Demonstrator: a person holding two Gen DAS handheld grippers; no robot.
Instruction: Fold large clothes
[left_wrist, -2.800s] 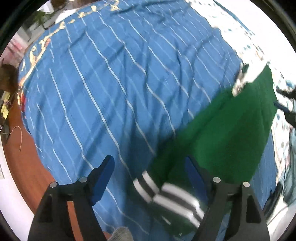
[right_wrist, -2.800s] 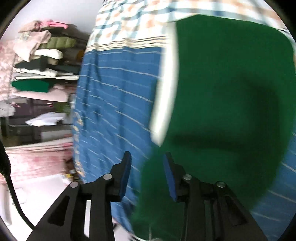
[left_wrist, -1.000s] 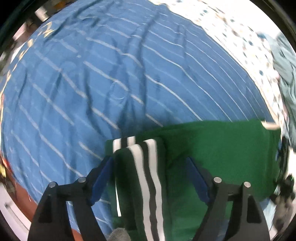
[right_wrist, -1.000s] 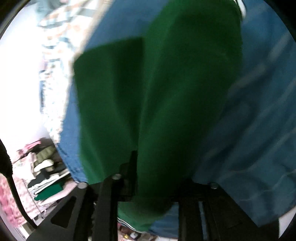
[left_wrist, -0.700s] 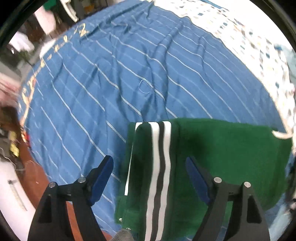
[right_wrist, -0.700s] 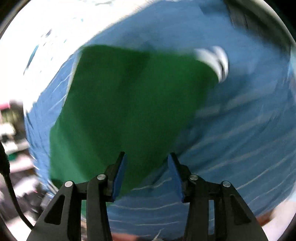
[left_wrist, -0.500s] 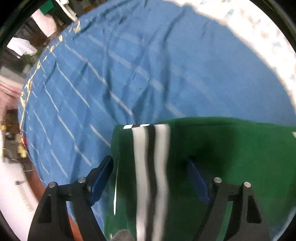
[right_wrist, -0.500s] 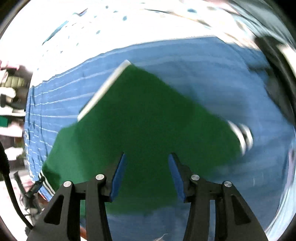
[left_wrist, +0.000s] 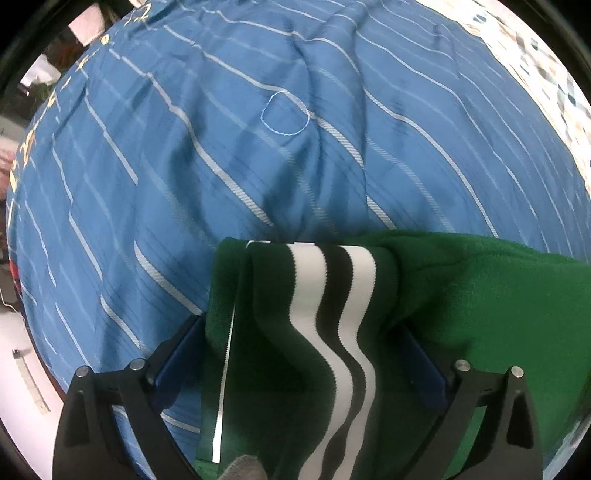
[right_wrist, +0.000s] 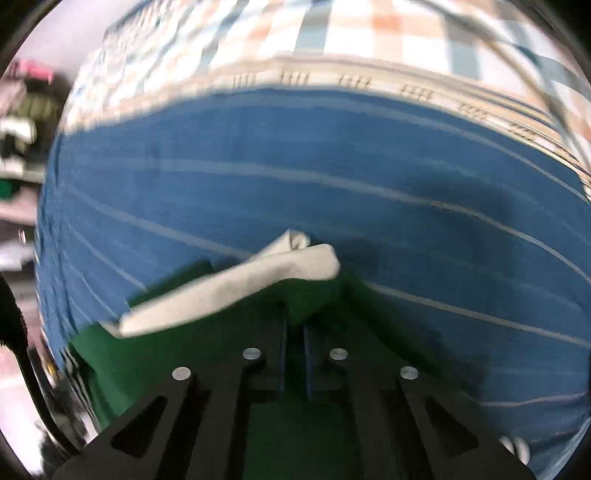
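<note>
Right wrist view blurred, right tool (right_wrist: 293, 343) clamped on green garment (right_wrist: 317, 295), left tool (left_wrist: 301, 354) spread apart around striped cuff (left_wrist: 332, 302).

One green garment (left_wrist: 480, 295) lies in view, and it carries two white stripes (left_wrist: 310, 288) with one black stripe (left_wrist: 334, 291) between them on its ribbed band, plus one thin white line (left_wrist: 225, 369) along a folded edge. In the right wrist view one pale band (right_wrist: 236, 291) crosses the same garment. There is one blue bedspread (left_wrist: 221, 147) with many thin white lines, too many to count, and one stitched ring (left_wrist: 284, 112) on it. One checked cloth (right_wrist: 332, 33) borders it. Two claws show: the left claw (left_wrist: 295, 354) and the right claw (right_wrist: 294, 347), each with two fingers.
</note>
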